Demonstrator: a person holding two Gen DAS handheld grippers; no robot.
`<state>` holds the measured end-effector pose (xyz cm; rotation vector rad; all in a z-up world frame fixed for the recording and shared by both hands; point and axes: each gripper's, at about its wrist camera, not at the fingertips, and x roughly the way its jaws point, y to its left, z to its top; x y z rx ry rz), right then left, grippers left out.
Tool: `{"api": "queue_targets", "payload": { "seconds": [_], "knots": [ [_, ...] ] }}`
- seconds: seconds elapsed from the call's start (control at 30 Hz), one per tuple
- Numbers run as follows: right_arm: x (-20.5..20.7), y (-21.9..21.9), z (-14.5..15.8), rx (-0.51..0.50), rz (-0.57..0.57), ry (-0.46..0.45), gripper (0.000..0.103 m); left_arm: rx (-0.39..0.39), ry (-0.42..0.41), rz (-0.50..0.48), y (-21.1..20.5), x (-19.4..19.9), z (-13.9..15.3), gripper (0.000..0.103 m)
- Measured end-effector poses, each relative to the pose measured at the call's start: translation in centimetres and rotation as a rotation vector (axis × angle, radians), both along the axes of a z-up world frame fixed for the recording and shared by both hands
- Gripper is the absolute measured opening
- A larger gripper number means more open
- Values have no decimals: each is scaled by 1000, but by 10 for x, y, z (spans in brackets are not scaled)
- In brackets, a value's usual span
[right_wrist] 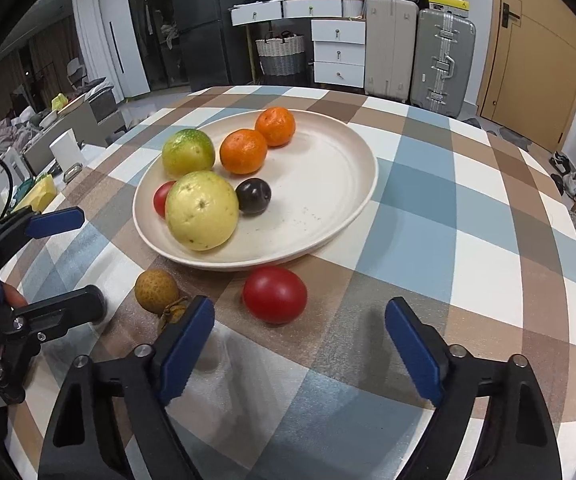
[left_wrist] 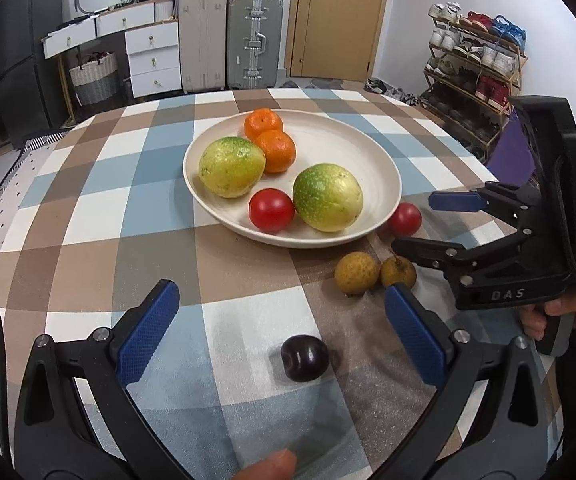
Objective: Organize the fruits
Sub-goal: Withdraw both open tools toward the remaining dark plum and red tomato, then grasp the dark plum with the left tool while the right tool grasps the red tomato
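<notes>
A cream plate (left_wrist: 367,152) (right_wrist: 327,184) on the checkered table holds two tangerines (left_wrist: 274,150) (right_wrist: 244,151), two green-yellow fruits (left_wrist: 327,197) (right_wrist: 201,210) and a red tomato (left_wrist: 271,210) (right_wrist: 162,198). In the right wrist view a dark plum (right_wrist: 253,196) also lies in the plate. My left gripper (left_wrist: 280,336) is open, low over the table, with a dark plum (left_wrist: 304,358) between its fingers, untouched. My right gripper (right_wrist: 299,344) (left_wrist: 411,224) is open, just behind a second red tomato (right_wrist: 274,294) (left_wrist: 404,219) on the table. Two longans (left_wrist: 356,273) (right_wrist: 156,290) lie between the grippers.
The tablecloth (left_wrist: 88,216) reaches rounded edges all round. Suitcases (left_wrist: 254,40), white drawers (left_wrist: 152,58) and a wooden door (left_wrist: 337,16) stand behind. A shoe rack (left_wrist: 473,60) stands at the right. A low table with clutter (right_wrist: 48,148) is at the left.
</notes>
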<state>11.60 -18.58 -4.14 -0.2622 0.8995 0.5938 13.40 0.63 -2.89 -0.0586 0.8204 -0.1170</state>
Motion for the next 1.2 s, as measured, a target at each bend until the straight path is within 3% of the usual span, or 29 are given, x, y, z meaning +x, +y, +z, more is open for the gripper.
{"api": "queue_targets", "payload": {
  "seconds": [0.07,0.53,0.8,1.1,1.2],
  "knots": [
    [1,3,-2,-12,7,9,72,-12,12,-10,2,0,-1,103],
    [-2,5,1,20,42,6,33,39,110,-93,-6,0,-17,102],
    [-5,3,7,21,55,-12,33,13,119,-122,-2,-4,-18,95],
    [-9,-2,18,56,56,-33,33,15,122,-192,-4,-12,-19,70],
    [-9,-2,19,60,56,-34,33,24,110,-210,-6,-15,-18,55]
  ]
}}
